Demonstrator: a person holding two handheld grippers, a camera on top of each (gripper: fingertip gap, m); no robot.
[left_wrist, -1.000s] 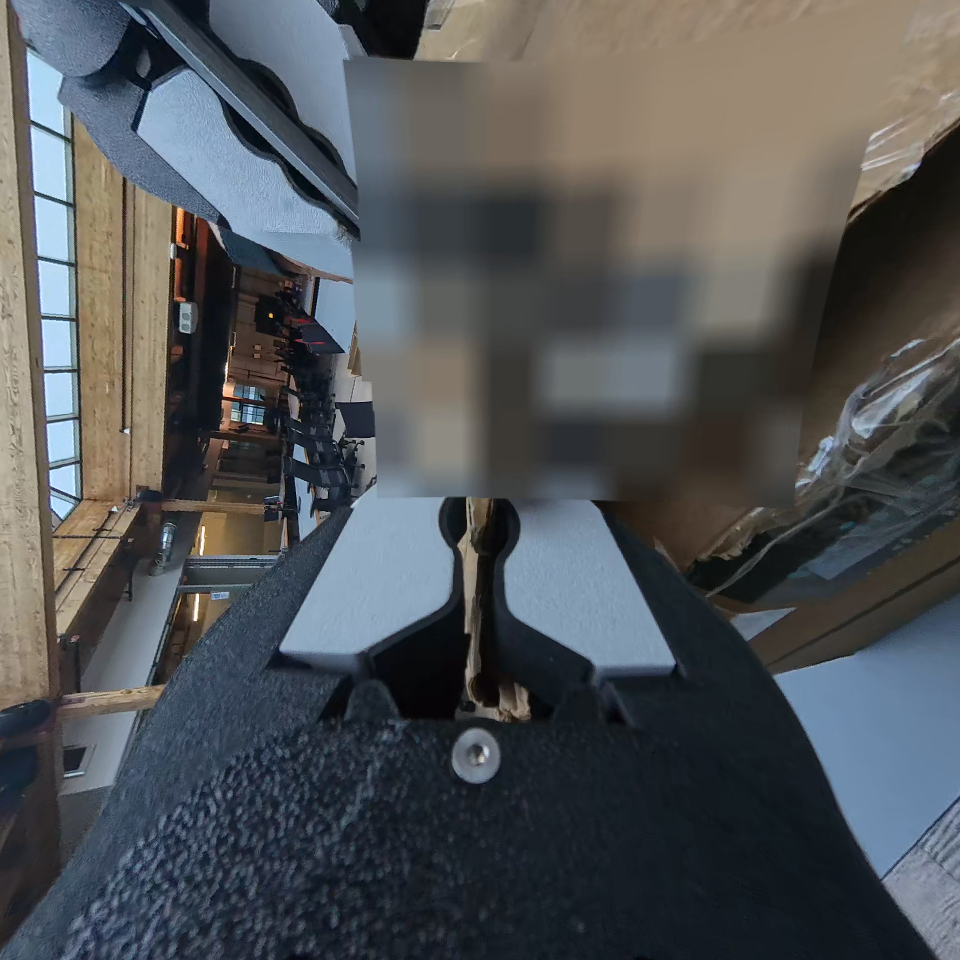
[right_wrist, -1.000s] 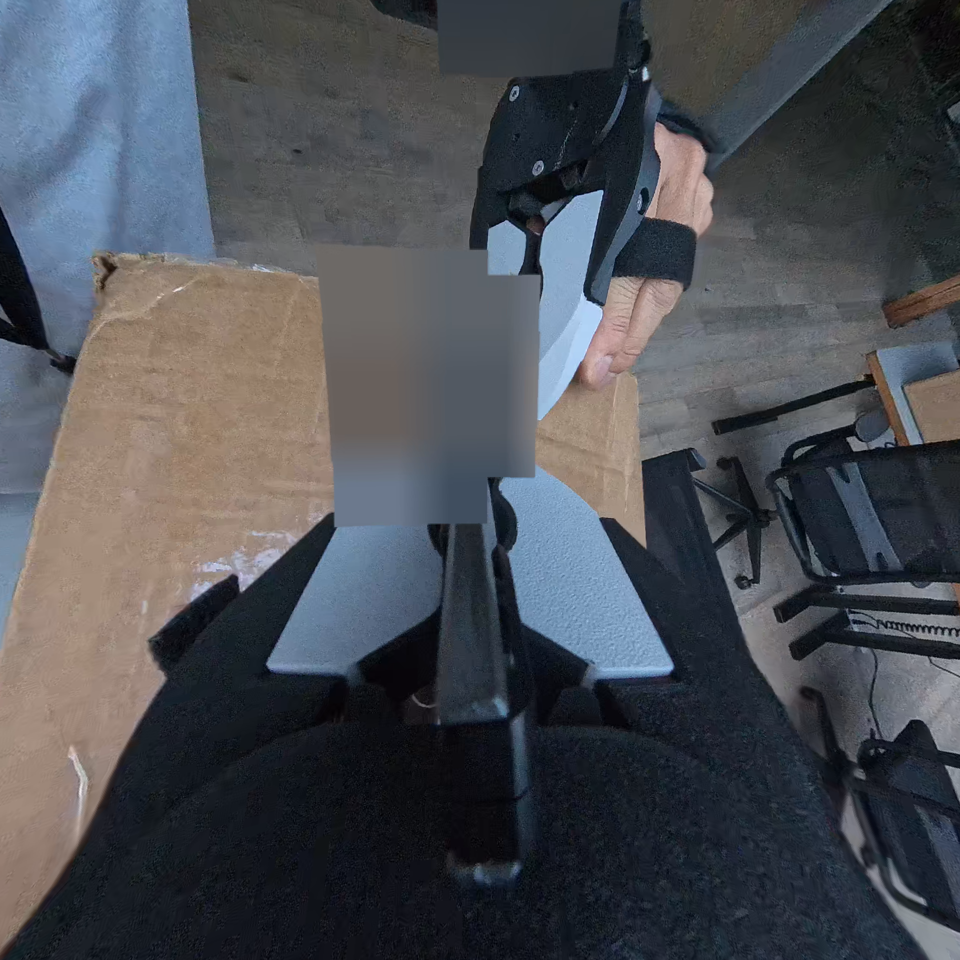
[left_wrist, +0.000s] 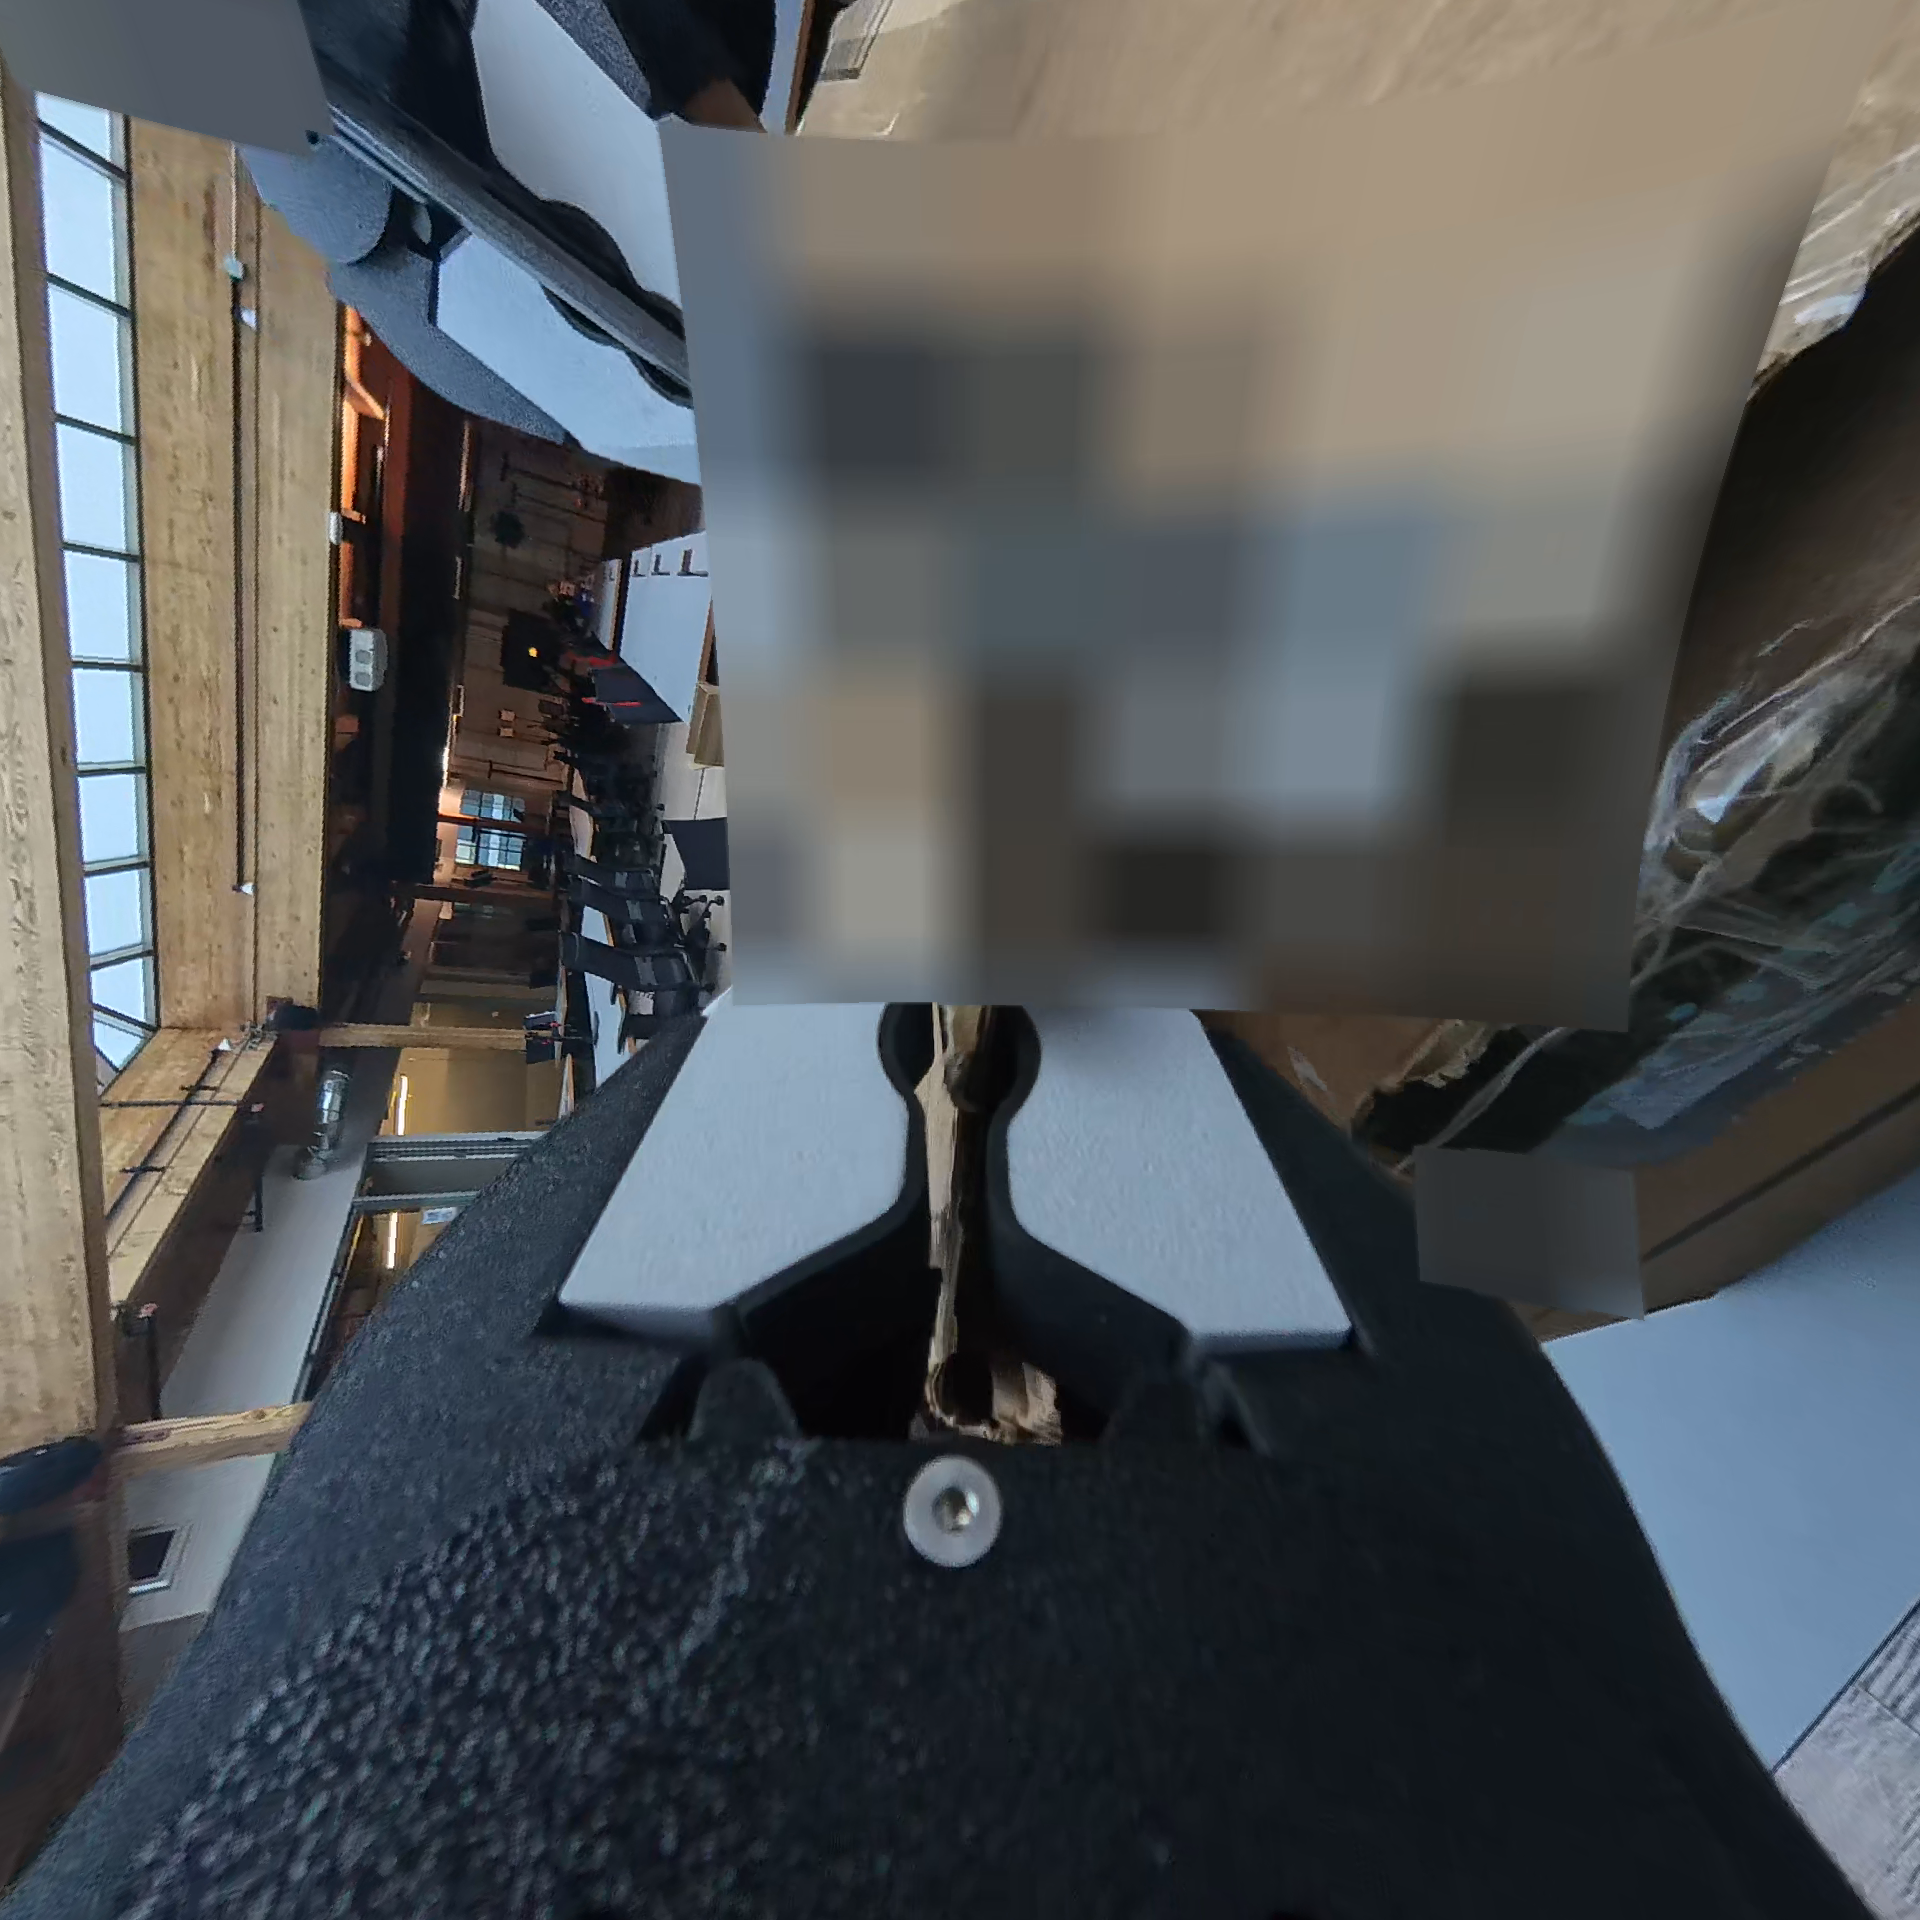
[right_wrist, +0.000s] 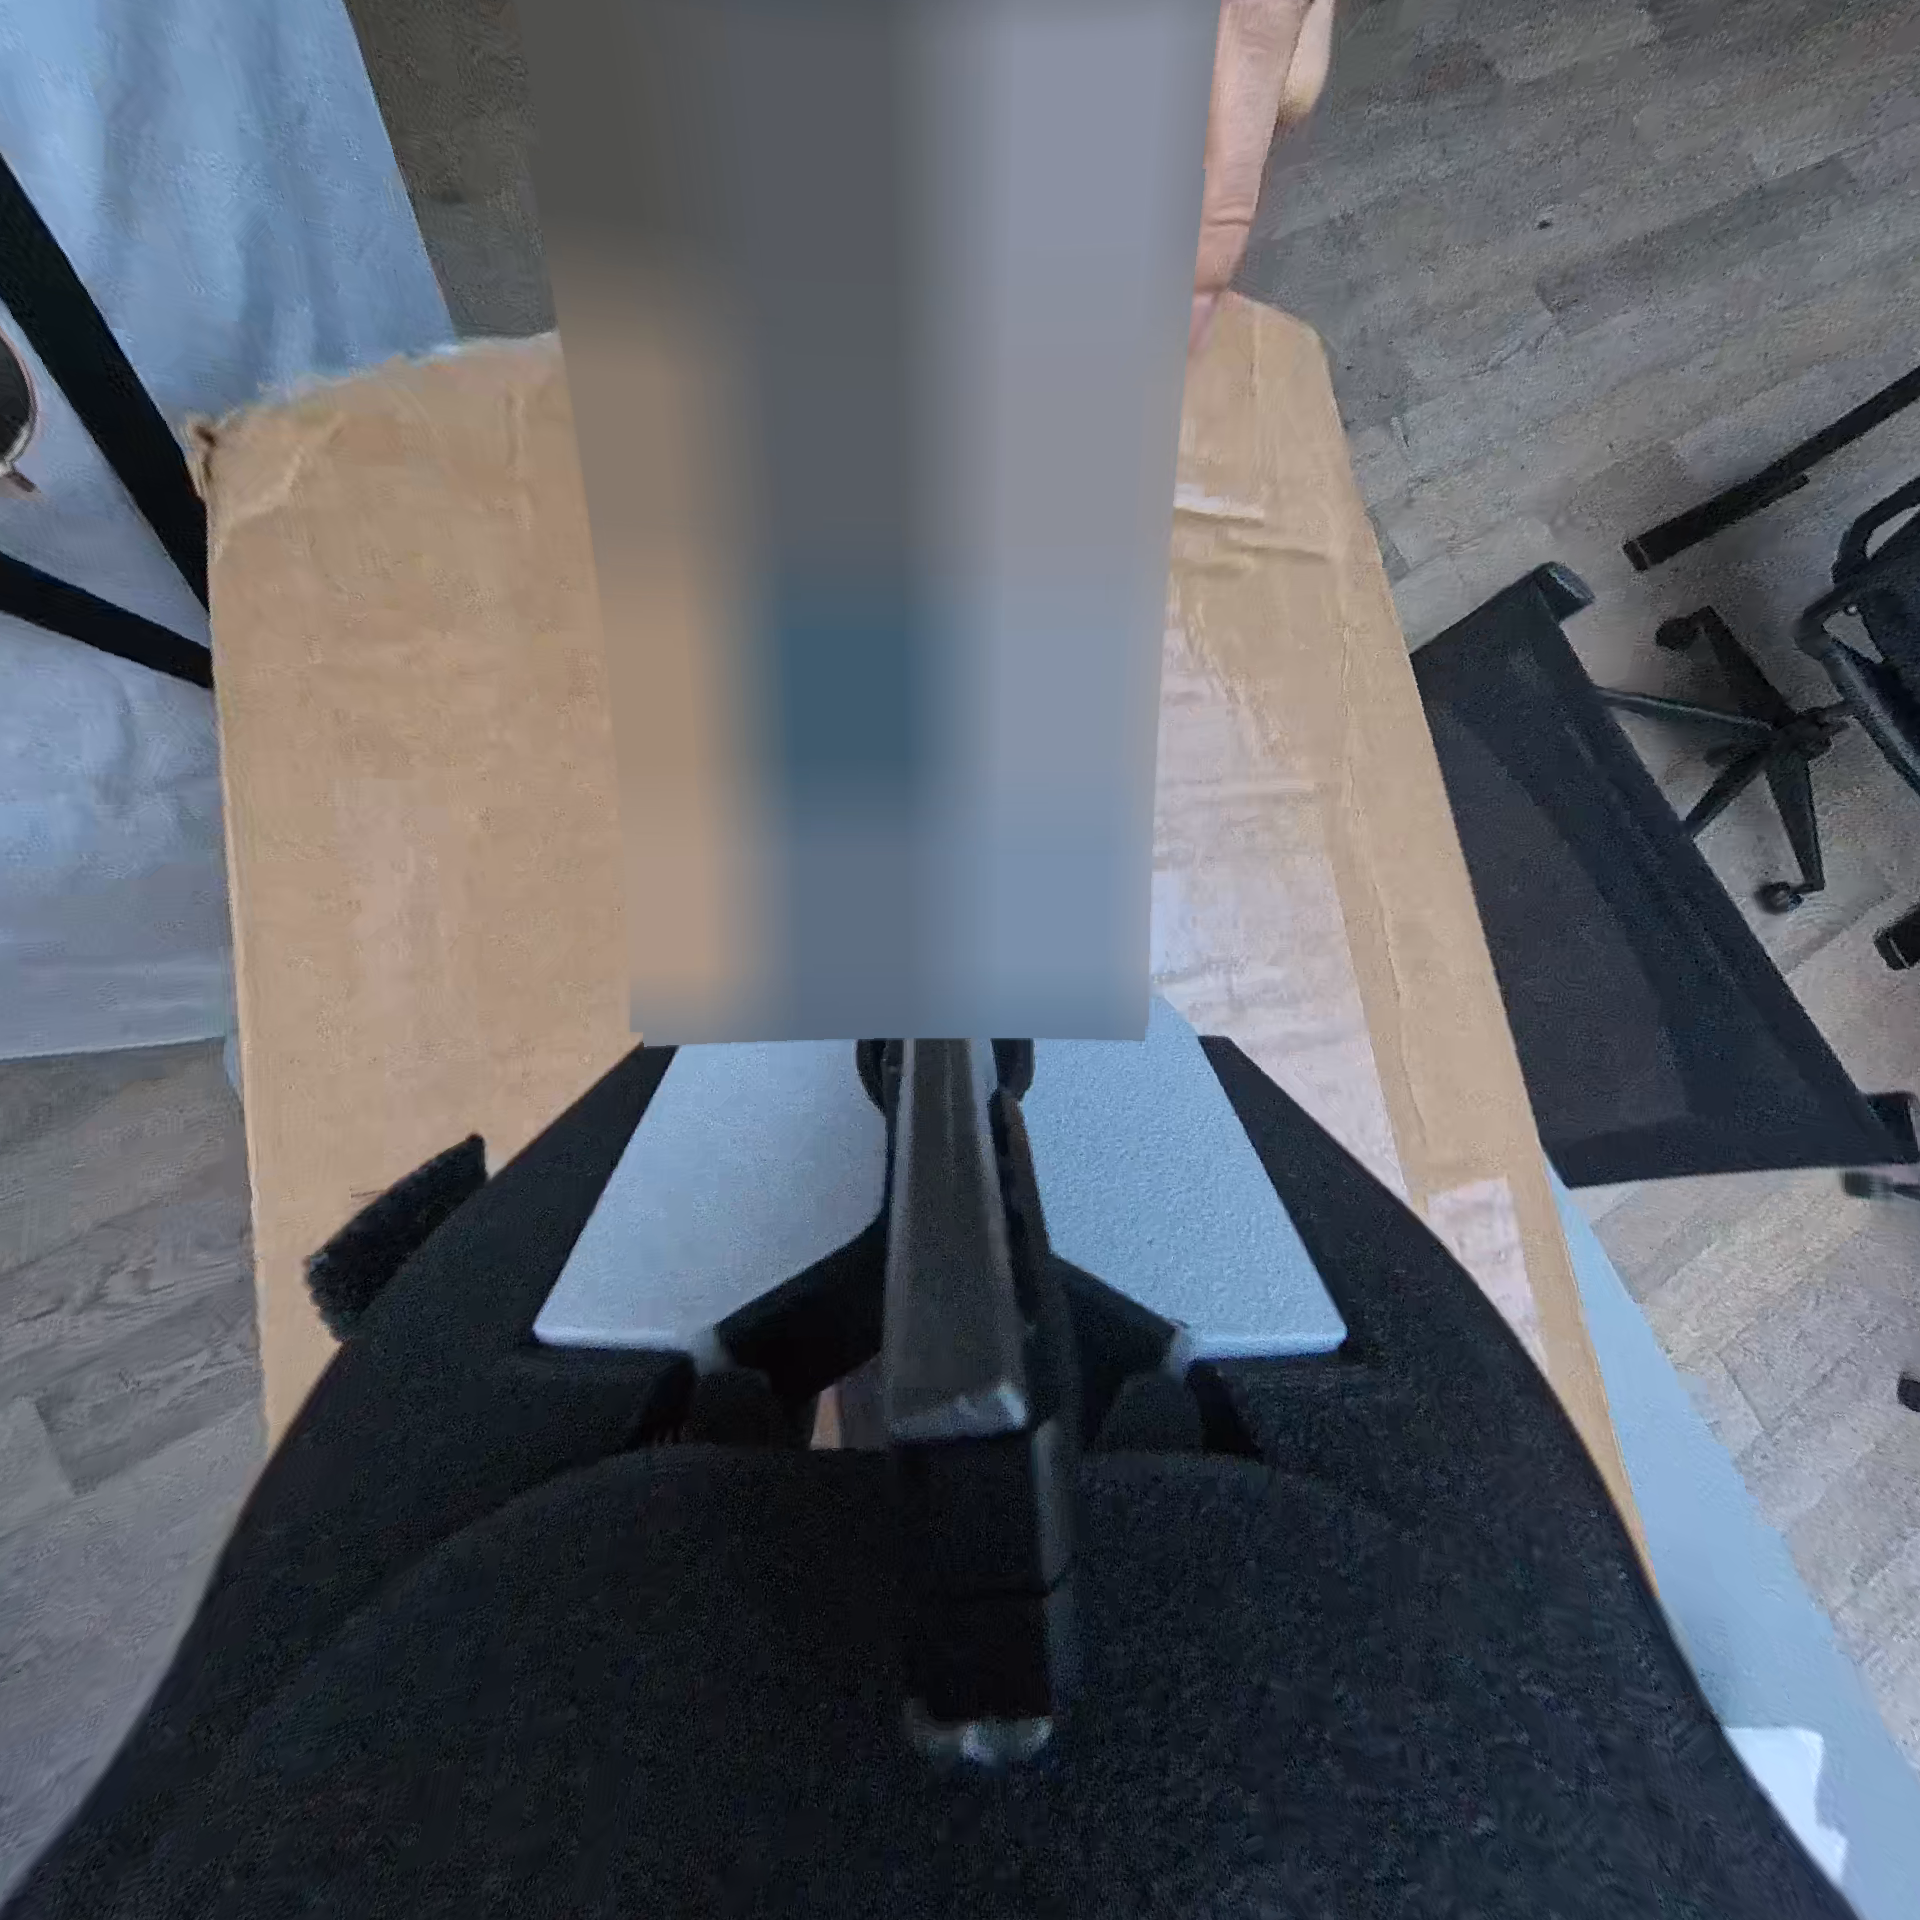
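The left gripper (left_wrist: 958, 1049) pinches the torn edge of a brown cardboard flap (left_wrist: 951, 1226) (its fingertips are hidden by blur). The right gripper (right_wrist: 951, 1049) is squeezed on a dark flat bar (right_wrist: 951, 1247), just above the cardboard box (right_wrist: 416, 748). Black chairs (right_wrist: 1662, 935) stand to its right.

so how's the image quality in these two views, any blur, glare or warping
Left wrist view: a bright window against a dim hall, the left claw sharp, its cardboard flap clear; wide-angle bending at edges. Right wrist view: even soft light, the dark bar in the right claw crisp, the office chair slightly soft.
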